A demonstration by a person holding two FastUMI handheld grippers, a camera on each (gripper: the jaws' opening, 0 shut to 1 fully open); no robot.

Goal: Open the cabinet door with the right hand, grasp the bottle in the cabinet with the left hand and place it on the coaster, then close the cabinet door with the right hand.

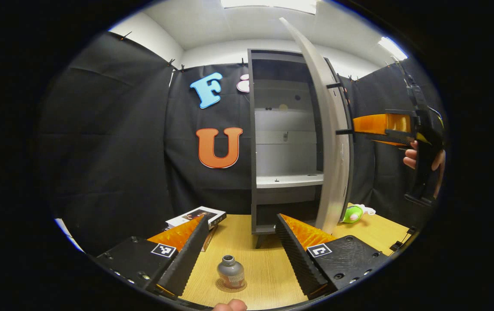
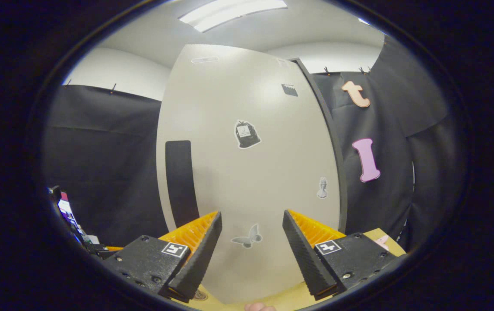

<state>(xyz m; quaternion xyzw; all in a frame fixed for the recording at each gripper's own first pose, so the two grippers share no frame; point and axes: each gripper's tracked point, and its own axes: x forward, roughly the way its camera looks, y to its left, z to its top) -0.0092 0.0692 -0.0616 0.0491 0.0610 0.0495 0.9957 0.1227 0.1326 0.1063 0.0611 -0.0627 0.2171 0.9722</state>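
Note:
A small grey bottle (image 1: 231, 271) stands upright on a round coaster (image 1: 219, 286) on the wooden table (image 1: 268, 263). My left gripper (image 1: 242, 250) is open above it, fingers apart on either side and not touching it. Behind stands the dark cabinet (image 1: 252, 142) with pale shelves inside and its pale door (image 1: 331, 142) partly open. In the right gripper view my right gripper (image 2: 251, 250) is open and faces the door's outer face (image 2: 251, 172), right of the black handle (image 2: 180, 181). The left gripper view has the right gripper (image 1: 359, 128) close to the door's outer side, held by a hand (image 1: 411, 156).
A flat box (image 1: 195, 216) lies on the table left of the cabinet. A green plush toy (image 1: 353, 213) sits right of the door. Black cloth walls close in on the left and behind. Stickers dot the door's face, among them a butterfly (image 2: 247, 237).

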